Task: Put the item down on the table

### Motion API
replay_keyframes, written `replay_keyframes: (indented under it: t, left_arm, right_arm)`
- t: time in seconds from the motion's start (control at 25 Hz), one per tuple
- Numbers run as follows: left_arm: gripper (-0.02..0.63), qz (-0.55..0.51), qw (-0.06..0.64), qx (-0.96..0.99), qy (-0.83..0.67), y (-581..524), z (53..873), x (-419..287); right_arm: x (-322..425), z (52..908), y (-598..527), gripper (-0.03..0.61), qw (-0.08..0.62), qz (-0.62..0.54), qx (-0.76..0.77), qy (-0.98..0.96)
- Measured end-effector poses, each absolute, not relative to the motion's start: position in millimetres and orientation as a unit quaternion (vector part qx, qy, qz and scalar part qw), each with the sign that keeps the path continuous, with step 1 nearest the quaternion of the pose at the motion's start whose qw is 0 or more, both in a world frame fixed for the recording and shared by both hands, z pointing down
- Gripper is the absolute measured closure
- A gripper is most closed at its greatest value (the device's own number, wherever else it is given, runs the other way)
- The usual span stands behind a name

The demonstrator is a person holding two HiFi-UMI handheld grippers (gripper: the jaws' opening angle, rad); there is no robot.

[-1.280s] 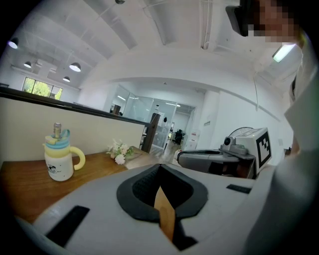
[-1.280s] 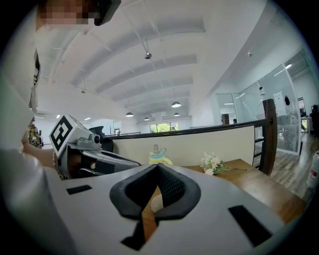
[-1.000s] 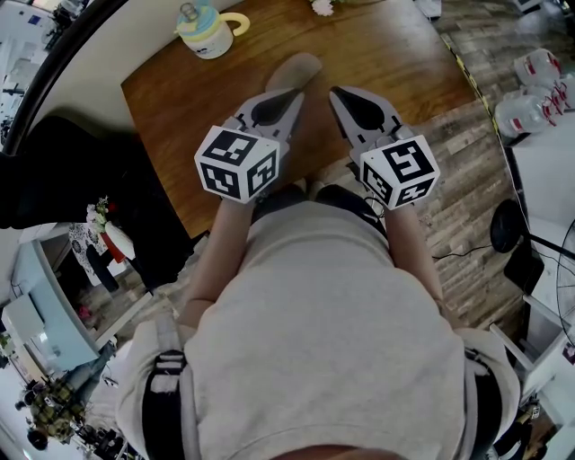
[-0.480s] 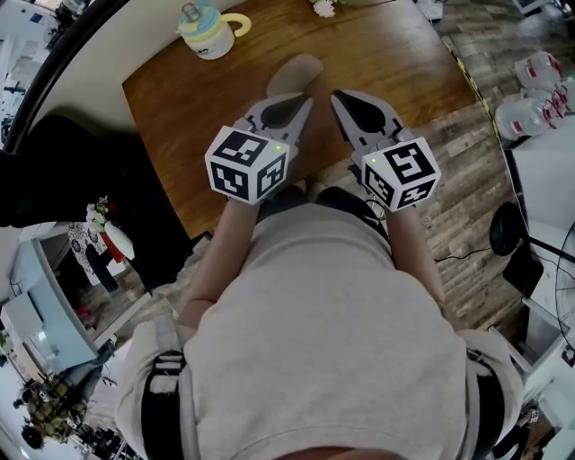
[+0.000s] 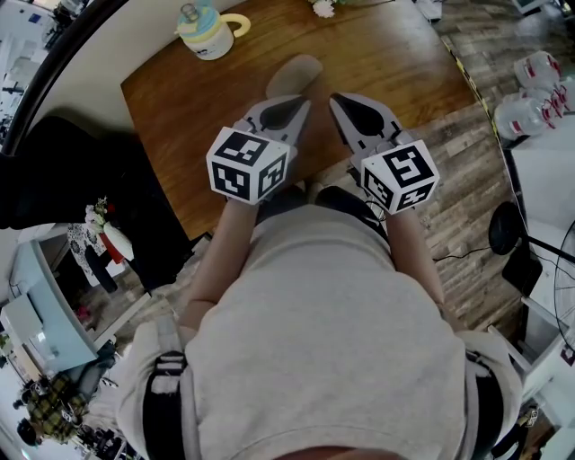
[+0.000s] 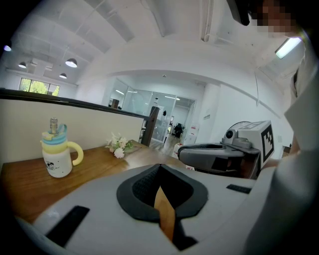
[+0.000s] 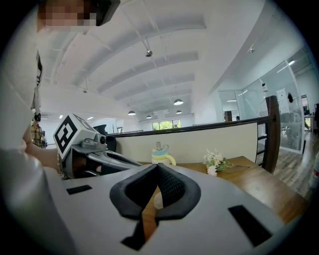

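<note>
From the head view, the left gripper (image 5: 293, 106) and the right gripper (image 5: 343, 101) are held side by side over the near edge of the wooden table (image 5: 171, 108), each with its jaws closed and nothing between them. The item (image 5: 295, 72), a tan oblong thing (too blurred to say what it is made of), lies flat on the table just ahead of the left gripper's tip, apart from both grippers. A pale mug (image 5: 207, 31) with a yellow handle stands near the far left corner, and a small bunch of flowers (image 5: 322, 7) lies at the far edge. Water bottles (image 5: 537, 90) stand on the floor to the right. In the left gripper view, the dark pads (image 6: 144, 187) meet, leaving only a thin slit that shows wood; the mug (image 6: 59, 154) and flowers (image 6: 118, 147) sit beyond, with the right gripper (image 6: 199, 152) alongside. In the right gripper view, the jaws are likewise together and empty; a pale patch (image 7: 157, 200) seen through the slit is possibly the item, and the left gripper (image 7: 132, 163) is at the left.
</note>
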State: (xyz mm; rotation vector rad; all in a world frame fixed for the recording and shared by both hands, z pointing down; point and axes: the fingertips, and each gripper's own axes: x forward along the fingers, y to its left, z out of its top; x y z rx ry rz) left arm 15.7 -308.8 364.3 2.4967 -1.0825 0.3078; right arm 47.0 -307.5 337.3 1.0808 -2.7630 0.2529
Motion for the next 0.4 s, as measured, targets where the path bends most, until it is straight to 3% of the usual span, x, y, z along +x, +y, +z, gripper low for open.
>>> replay_keyframes:
  t: [0.4]
  left_arm:
    - [0.603, 0.111, 0.202, 0.891, -0.391, -313.4, 366.8, 11.9]
  right_arm:
    - [43.1, 335.0, -309.5, 0.569, 0.082, 0.075, 0.354, -0.928]
